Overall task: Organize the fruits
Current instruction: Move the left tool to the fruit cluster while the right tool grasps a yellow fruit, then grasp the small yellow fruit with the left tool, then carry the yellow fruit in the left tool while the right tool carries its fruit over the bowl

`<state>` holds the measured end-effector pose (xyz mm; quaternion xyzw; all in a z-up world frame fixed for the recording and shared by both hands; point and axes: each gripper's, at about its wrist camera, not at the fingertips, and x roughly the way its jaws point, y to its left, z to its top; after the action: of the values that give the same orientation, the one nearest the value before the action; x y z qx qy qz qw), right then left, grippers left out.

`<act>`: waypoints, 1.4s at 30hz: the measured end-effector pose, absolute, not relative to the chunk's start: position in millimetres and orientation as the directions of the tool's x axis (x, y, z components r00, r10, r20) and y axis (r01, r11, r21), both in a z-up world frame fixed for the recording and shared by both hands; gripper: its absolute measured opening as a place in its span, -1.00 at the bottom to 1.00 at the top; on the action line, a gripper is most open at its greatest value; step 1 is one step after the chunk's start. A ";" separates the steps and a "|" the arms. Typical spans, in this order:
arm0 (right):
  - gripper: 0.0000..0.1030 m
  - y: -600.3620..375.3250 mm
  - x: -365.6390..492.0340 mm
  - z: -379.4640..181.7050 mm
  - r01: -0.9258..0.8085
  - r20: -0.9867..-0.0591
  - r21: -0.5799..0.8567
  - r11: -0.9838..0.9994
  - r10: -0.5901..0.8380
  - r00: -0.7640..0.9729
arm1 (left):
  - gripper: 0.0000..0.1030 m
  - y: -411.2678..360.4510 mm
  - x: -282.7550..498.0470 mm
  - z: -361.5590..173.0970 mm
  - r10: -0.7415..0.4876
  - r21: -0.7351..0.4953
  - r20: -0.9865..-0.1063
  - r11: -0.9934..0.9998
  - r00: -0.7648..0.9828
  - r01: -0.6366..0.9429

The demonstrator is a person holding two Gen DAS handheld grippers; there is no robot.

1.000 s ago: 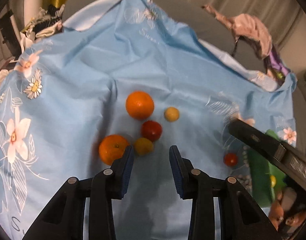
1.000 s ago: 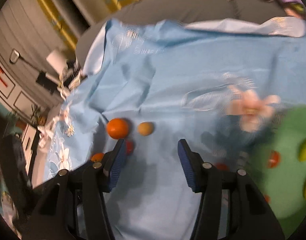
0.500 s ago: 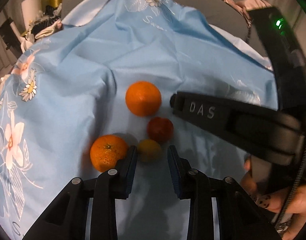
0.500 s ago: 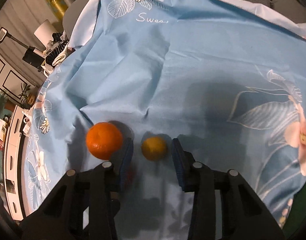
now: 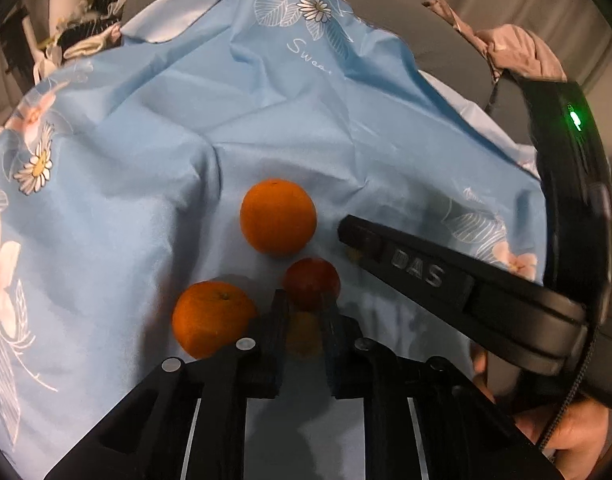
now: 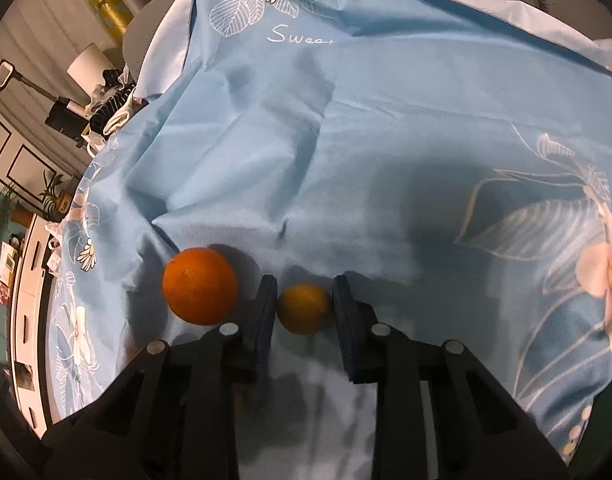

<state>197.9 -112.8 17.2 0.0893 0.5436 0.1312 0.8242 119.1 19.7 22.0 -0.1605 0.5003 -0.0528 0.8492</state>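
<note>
Fruits lie on a blue floral cloth (image 5: 145, 160). In the left wrist view my left gripper (image 5: 306, 312) points down over a small yellow fruit (image 5: 303, 334). Its jaws are closing, and the pads touch that fruit on both sides. A red fruit (image 5: 312, 282) sits just beyond, an orange (image 5: 213, 318) lies to the left and a second orange (image 5: 277, 218) farther back. The right gripper's body (image 5: 414, 272) crosses in from the right. In the right wrist view my right gripper (image 6: 303, 292) is shut on another small yellow fruit (image 6: 303, 310), with an orange (image 6: 199, 286) to its left.
The cloth (image 6: 386, 120) is wrinkled, with a raised fold behind the fruits. A pink garment (image 5: 518, 48) lies at the back right. Clutter (image 5: 81, 36) sits past the cloth's back left edge. A person's hand (image 5: 566, 432) holds the right gripper at the lower right.
My left gripper sank over the yellow fruit and its jaws narrowed onto it. My right gripper swung left, away from a green plate, down to the other yellow fruit and closed.
</note>
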 end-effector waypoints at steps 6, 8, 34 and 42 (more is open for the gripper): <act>-0.44 -127.1 180.7 38.7 -0.114 -0.849 0.304 0.946 0.324 0.418 | -0.92 23.5 118.2 22.4 -0.266 -0.345 -0.833 0.935 0.486 -0.081; -0.44 -132.5 172.7 47.5 -0.111 -0.840 0.302 0.947 0.319 0.438 | -0.92 21.8 118.7 20.8 -0.271 -0.345 -0.839 0.935 0.471 -0.077; -0.44 -171.5 73.8 83.4 -0.088 -0.765 0.344 0.935 0.333 0.551 | -0.55 16.1 94.0 23.4 -0.238 -0.275 -0.885 0.961 0.400 -0.035; -0.44 -183.2 71.3 86.6 -0.068 -0.756 0.352 0.934 0.326 0.568 | -0.48 15.2 95.4 15.7 -0.256 -0.294 -0.901 0.954 0.351 -0.060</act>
<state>71.3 -183.2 86.6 0.1430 0.4511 0.1127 0.8737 95.4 15.2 15.7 -0.1394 0.5665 -0.0605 0.8100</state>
